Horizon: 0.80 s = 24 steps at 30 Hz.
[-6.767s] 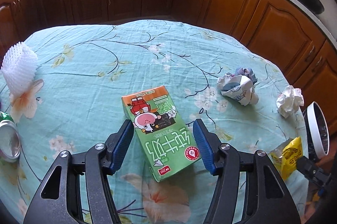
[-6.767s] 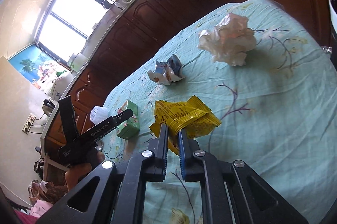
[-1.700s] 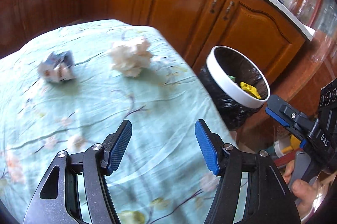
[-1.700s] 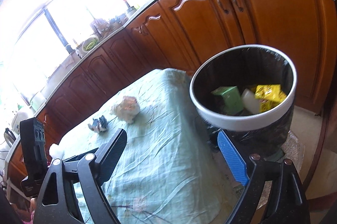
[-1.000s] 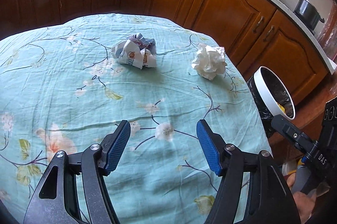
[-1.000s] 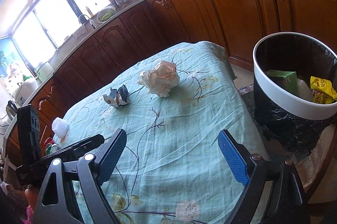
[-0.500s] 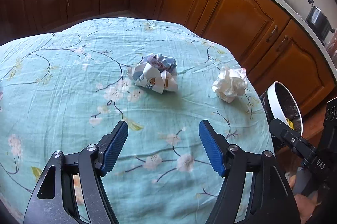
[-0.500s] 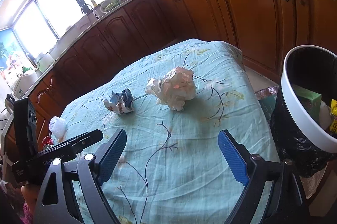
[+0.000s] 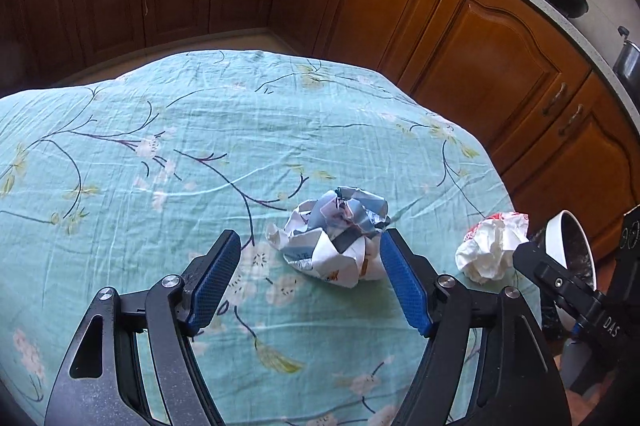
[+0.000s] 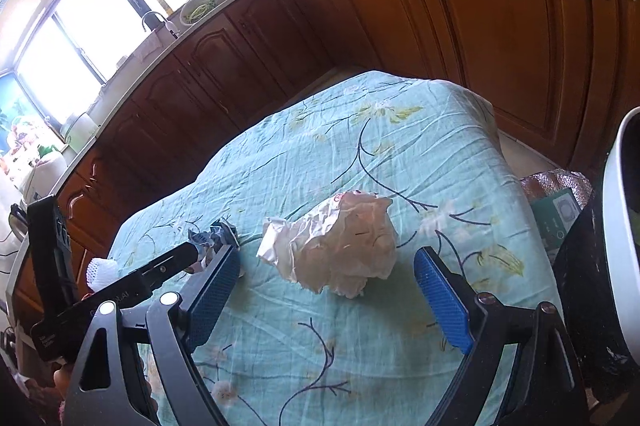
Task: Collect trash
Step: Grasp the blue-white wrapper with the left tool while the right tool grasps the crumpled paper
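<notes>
A crumpled blue-and-white paper ball (image 9: 336, 238) lies on the teal flowered tablecloth (image 9: 160, 146). My left gripper (image 9: 310, 242) stands open around it. The right pad is almost at the ball and the left pad is well clear. A crumpled white wad (image 10: 340, 246) lies further right, near the table's edge. My right gripper (image 10: 326, 258) is open with the wad just ahead of its tips. Its jaws are closing slightly and the pads do not touch the wad. The wad (image 9: 490, 250) also shows in the left wrist view, and the paper ball (image 10: 212, 234) in the right.
A white-rimmed bin (image 10: 616, 246) with a black liner stands on the floor off the table's right edge, its rim (image 9: 572, 234) also visible from the left. A white foam net (image 10: 100, 270) lies at the table's far left. Brown cabinets surround the table.
Both grippers have moved in over the table. The paper ball now sits between the left fingers and the white wad lies close before the right ones. The bin has slid to the right edge.
</notes>
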{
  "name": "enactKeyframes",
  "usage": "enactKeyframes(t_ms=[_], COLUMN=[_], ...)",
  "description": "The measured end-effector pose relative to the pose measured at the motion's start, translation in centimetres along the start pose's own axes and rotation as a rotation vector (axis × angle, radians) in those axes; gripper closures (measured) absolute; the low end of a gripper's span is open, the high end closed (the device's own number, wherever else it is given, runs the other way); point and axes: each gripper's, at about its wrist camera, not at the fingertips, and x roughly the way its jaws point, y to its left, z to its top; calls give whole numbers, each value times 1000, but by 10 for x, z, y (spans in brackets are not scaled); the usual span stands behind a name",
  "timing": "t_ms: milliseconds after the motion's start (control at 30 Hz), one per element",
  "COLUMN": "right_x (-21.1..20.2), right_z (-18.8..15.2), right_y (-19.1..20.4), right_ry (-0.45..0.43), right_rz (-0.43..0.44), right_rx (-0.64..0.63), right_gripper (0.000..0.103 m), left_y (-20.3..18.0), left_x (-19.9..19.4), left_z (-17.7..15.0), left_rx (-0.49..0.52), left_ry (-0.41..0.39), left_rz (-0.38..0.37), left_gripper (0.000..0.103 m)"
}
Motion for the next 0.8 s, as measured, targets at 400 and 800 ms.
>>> enactKeyframes(t_ms=[400, 800], right_x=[-26, -84], right_z=[-15, -37], right_y=[7, 3], right_ry=[-21, -58], right_rz=[-21, 52], right_rx=[-69, -59], right_gripper=[85, 93], left_y=[-20, -27], left_x=[-7, -55], left_z=[-15, -48], left_rx=[118, 150], left_ry=[7, -21], left_rz=[-44, -140], left_gripper=[87, 99])
